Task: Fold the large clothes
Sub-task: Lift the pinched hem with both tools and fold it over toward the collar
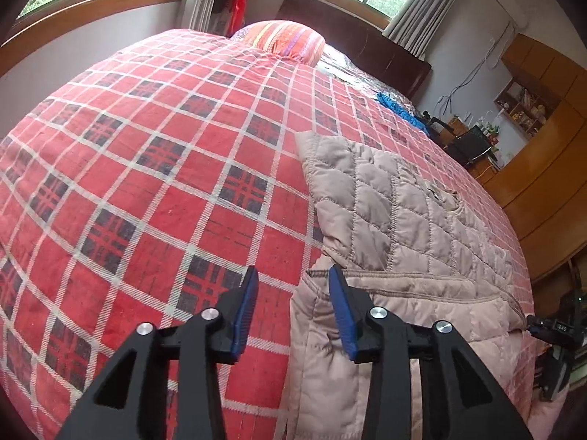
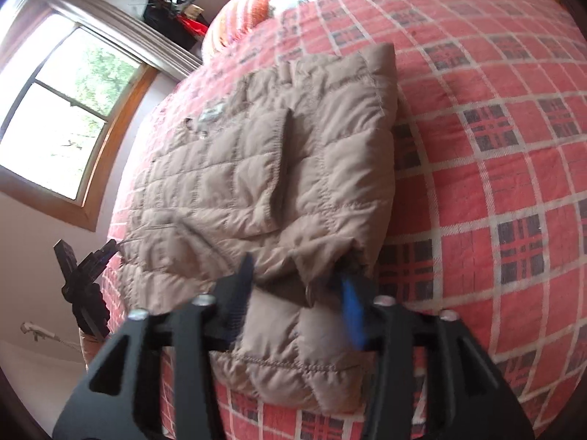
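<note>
Left gripper (image 1: 291, 308) hangs over the bed with its blue-padded jaws spread wide and nothing between them. Under its left finger lies bare red plaid bedspread (image 1: 154, 168); its right finger sits over the near left edge of the beige quilted jacket (image 1: 396, 220), which stretches ahead and to the right of it, folded flat on the spread. A striped pillow (image 1: 290, 38) rests far ahead.

Right gripper (image 2: 297, 300) also stands wide apart, straddling the jacket's (image 2: 264, 168) near edge; the padded fabric bulges up between the fingers, but they don't pinch it. Bare plaid lies to its right. That view is blurred.
</note>
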A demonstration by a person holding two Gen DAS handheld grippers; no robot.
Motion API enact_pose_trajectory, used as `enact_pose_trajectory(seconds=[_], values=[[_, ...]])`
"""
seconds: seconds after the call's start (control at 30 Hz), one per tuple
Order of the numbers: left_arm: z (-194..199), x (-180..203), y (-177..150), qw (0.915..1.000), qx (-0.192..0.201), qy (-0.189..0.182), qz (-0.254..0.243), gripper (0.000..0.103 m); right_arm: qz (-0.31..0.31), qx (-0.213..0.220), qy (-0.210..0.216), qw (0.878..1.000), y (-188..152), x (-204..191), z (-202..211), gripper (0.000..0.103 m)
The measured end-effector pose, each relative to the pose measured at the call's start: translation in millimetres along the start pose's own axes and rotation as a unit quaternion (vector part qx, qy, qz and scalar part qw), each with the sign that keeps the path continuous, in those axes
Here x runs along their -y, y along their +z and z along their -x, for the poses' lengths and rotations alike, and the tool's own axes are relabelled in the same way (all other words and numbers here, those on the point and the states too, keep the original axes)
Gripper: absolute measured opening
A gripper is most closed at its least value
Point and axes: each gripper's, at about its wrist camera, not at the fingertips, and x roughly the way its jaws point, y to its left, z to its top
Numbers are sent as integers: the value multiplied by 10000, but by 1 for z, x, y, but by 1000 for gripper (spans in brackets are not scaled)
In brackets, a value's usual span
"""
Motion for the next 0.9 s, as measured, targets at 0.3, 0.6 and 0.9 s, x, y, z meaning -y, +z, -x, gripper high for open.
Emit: enact_pose_trajectory(seconds=[0.3,0.6,0.9], values=[[8,0,-41,9990,-221,-113,-383,57,511,123,-357,9980,-34,-10,22,75],[-13,19,-47,9980,-343,-457,-283,56,311,-85,-325,9990,-28,-1,-21,55],[2,48,-59,9969,-10,-198,-759,8,535,44,-430,9976,-42,-14,-19,9]])
